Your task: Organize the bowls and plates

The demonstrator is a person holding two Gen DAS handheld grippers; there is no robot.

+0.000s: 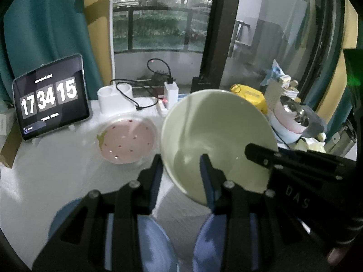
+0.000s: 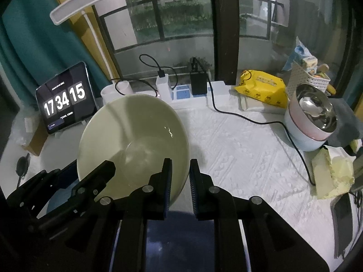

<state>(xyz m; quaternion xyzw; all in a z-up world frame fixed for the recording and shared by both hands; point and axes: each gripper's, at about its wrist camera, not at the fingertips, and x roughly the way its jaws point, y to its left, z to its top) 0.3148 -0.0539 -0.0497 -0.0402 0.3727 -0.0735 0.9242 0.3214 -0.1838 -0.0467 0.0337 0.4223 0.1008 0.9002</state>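
Bowl (image 1: pixel 217 140), pale green and glossy, is held clear of the white textured tablecloth (image 2: pixel 238 140), tilted, inside facing the cameras. Both tongs grip its rim from opposite sides. Left gripper (image 1: pixel 181 172): jaws clenched on the near-left rim, one blue-padded finger outside the wall, the other inside. Right gripper (image 2: pixel 180 176): jaws narrowly apart, rim edge nipped between the pads, as its own view shows; in the left view its black body reaches across the bowl's right side.

Nearest, below both tools, blue dishes (image 1: pixel 156 244) sit under the fingers; how many, cannot tell. Just beyond on the cloth, left of the held bowl: pink speckled plate (image 1: pixel 128 140) with a clear rim. Right side: steel-lined pink-and-white pot (image 2: pixel 313 122) with a spoon inside, and a yellow wipes pack (image 2: pixel 263 88). Farther back: tablet (image 1: pixel 51 96) showing 17 34 15, a white power strip (image 2: pixel 181 95) with black cables, then the window.
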